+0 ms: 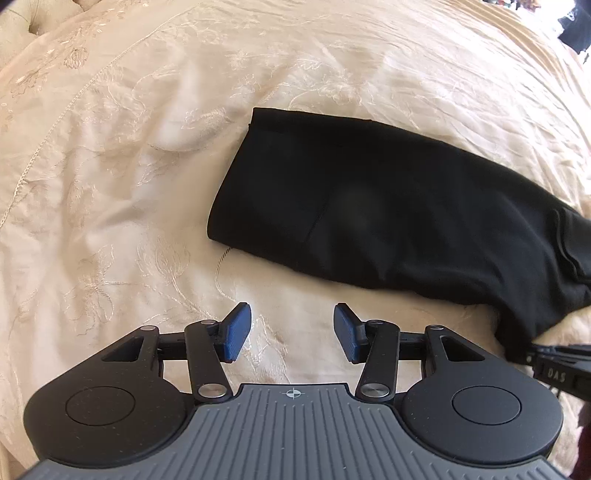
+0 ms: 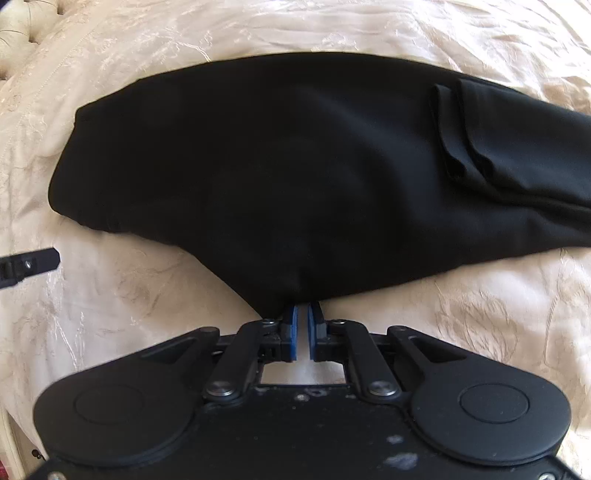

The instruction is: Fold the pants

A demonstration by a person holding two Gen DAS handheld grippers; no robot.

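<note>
Black pants [image 1: 369,206] lie folded lengthwise across a cream embroidered bedspread [image 1: 110,184]. My left gripper [image 1: 291,314] hovers open over bare bedspread just in front of the pants' left end, with nothing between its blue pads. In the right wrist view the pants [image 2: 295,166] fill the middle, with folded layers showing at the right. My right gripper [image 2: 302,306] is shut on the pants' near edge. The cloth is drawn into a point at its tips. Part of the right gripper [image 1: 554,365] shows at the left wrist view's right edge, against the cloth.
A tufted cream headboard [image 1: 22,29] stands at the far left. Dark items [image 1: 576,22] sit beyond the bed's far right corner. Part of the left gripper [image 2: 26,264] pokes in at the left of the right wrist view. Bedspread stretches around the pants.
</note>
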